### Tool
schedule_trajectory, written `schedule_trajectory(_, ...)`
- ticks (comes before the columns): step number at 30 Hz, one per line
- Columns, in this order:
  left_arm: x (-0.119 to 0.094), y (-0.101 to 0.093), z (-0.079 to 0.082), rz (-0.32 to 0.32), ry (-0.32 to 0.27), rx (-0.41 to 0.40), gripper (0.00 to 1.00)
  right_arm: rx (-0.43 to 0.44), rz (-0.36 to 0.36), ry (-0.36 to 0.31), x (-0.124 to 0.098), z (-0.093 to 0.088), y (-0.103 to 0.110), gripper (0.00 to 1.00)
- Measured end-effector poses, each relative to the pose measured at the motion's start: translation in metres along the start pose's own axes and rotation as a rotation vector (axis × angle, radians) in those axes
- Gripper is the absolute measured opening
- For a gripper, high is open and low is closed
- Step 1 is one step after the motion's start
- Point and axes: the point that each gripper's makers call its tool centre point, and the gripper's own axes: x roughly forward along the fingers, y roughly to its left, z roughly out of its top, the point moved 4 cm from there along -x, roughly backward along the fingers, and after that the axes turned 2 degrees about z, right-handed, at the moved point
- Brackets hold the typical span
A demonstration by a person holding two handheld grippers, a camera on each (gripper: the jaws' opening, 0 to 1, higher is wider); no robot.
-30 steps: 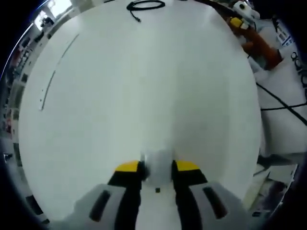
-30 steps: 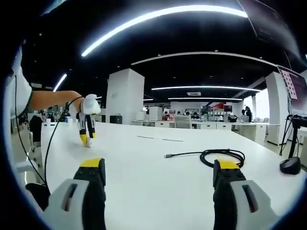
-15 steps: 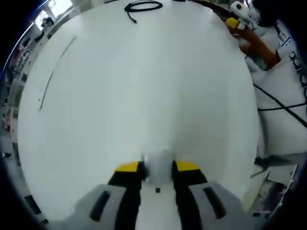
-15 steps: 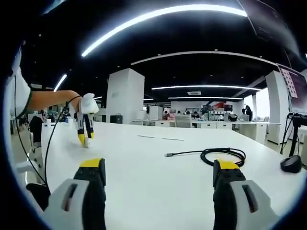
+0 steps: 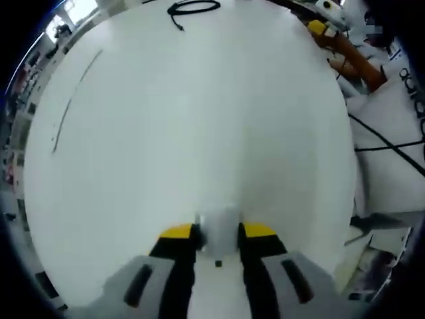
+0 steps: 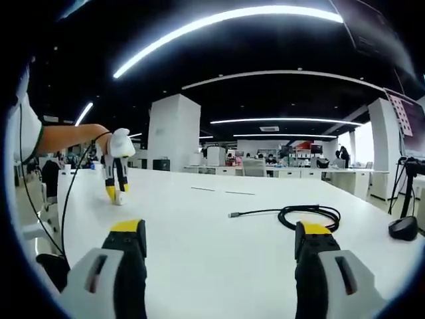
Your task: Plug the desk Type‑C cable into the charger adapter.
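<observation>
While left hand-held gripper (image 5: 218, 234) pinches white adapter (image 5: 218, 229), right hand-held gripper (image 6: 222, 239) spread; coiled cable (image 6: 300, 214) ahead on table (image 6: 199, 226).

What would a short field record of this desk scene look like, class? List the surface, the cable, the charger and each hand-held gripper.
surface: white desk
cable: black, coiled, loose plug end pointing away from the coil, lying on the desk
charger: white block between the left jaws
left hand-held gripper: shut on the charger, low over the desk; also seen across the desk
right hand-held gripper: jaws wide apart, holding nothing, short of the cable
plugging in: not yet done; cable and charger far apart
</observation>
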Motion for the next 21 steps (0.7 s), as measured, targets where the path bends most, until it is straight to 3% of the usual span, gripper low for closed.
schedule_trajectory(21,-0.0004,-0.0101,-0.0025,-0.007,-0.006,0.004,0.24,-0.012,0.022,0.006,0.0037,0.0031,0.0056,0.94)
